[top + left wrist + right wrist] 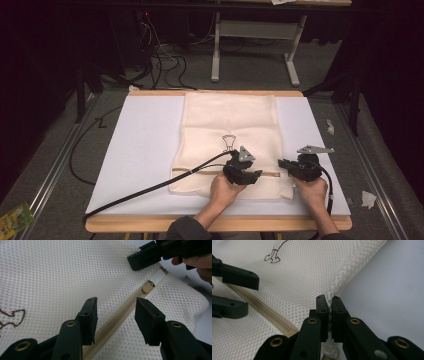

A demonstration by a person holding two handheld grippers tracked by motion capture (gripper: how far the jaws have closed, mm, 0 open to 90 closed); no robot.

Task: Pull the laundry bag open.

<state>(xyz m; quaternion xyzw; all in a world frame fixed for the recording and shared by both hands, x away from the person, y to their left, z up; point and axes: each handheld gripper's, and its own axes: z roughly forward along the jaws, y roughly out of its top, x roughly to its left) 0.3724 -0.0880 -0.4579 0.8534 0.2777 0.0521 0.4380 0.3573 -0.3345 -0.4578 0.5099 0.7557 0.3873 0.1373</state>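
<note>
One mesh laundry bag (230, 135), under both grippers. One zipper (117, 317) on it, running between the left gripper (115, 315) jaws, with one slider (147, 287) just ahead of them. Two grippers: left, and right gripper (329, 315). One white board (145, 150) beneath. Two hands.

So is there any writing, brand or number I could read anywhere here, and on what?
No readable words or numbers.
Mesh bag: a brown outline drawing, a sign rather than letters; what it shows is unclear.
Green and yellow packet on the floor: its print is too small and blurred to read.
Left gripper and right gripper: no visible labels.
</note>
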